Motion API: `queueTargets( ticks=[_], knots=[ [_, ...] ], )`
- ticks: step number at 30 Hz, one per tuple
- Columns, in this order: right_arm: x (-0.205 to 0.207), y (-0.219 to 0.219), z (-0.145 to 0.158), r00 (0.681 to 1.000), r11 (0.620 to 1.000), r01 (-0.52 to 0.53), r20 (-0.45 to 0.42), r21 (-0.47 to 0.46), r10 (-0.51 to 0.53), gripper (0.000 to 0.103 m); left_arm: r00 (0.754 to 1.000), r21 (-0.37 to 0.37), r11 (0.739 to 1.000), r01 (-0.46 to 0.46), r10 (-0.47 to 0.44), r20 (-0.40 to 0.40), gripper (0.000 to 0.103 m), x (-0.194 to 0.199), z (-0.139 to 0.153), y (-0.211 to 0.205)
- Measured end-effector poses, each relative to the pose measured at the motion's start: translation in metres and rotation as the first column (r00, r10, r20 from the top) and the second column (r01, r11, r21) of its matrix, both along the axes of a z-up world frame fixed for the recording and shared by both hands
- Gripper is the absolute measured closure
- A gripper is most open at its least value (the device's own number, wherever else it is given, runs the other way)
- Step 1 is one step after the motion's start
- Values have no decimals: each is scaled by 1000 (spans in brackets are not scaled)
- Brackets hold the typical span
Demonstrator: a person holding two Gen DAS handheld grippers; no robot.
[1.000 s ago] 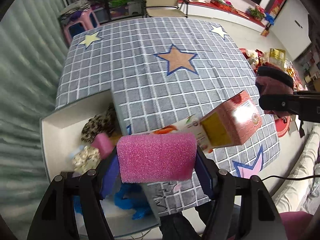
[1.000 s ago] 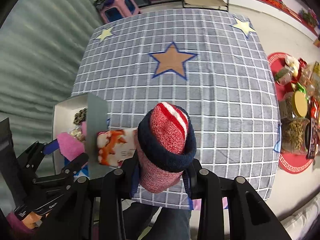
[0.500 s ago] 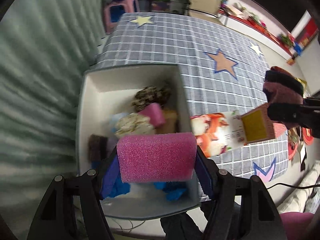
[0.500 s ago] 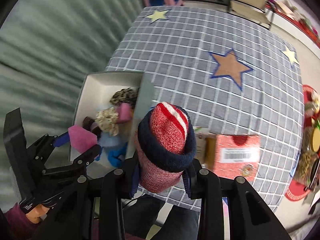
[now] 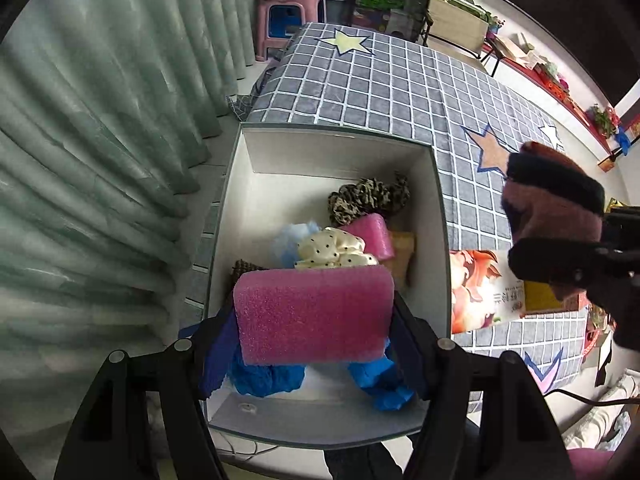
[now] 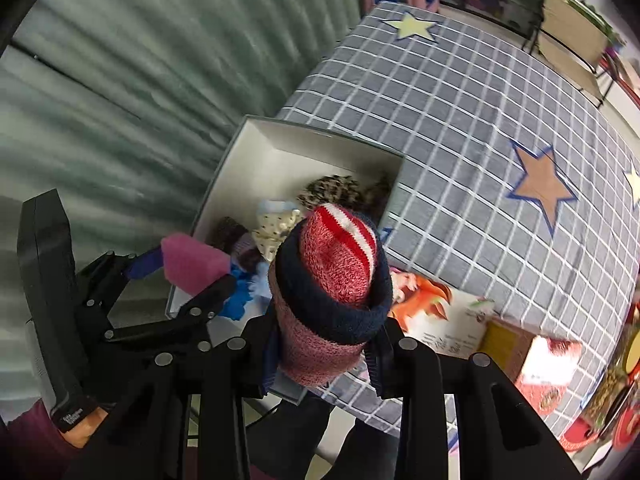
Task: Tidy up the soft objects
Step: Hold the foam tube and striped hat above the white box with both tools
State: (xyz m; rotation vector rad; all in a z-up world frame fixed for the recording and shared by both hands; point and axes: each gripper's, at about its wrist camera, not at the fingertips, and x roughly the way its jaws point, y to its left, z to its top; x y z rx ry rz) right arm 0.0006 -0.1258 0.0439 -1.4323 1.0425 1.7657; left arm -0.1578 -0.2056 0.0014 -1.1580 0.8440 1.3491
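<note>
My left gripper is shut on a pink sponge and hangs over the near half of an open white box. In the box lie a leopard-print scrunchie, a cream dotted bow, another pink sponge, a pale blue puff and blue cloth. My right gripper is shut on a rolled red, pink and navy sock, above the box's right wall. The right wrist view also shows the left gripper with its sponge.
The box stands at the left edge of a table under a grey checked cloth with stars. A printed carton and a red carton lie on the cloth to the right. A green curtain hangs at the left.
Both grippers have moved left from over the cloth to above the box, rolling as they went. Each has kept its hold. The box's contents now lie fully in sight.
</note>
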Motion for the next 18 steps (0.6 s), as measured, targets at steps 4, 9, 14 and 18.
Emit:
queueTargets(
  ticks=[4, 9, 14, 18],
  knots=[
    [-15, 4, -1, 1000, 1000, -24, 1, 2, 24, 66, 1000, 2, 1000, -8, 8, -1, 30, -2, -1, 5],
    [-24, 10, -1, 999, 999, -38, 0, 5, 38, 66, 1000, 5, 1000, -10, 10, -1, 30, -3, -2, 11],
    [-27, 12, -3, 999, 999, -47, 4, 5, 47, 66, 1000, 2, 1000, -16, 16, 0, 30, -6, -3, 17],
    [-27, 14, -5, 999, 999, -45, 4, 1, 45, 66, 1000, 0, 1000, -18, 18, -3, 30, -8, -5, 22]
  ],
)
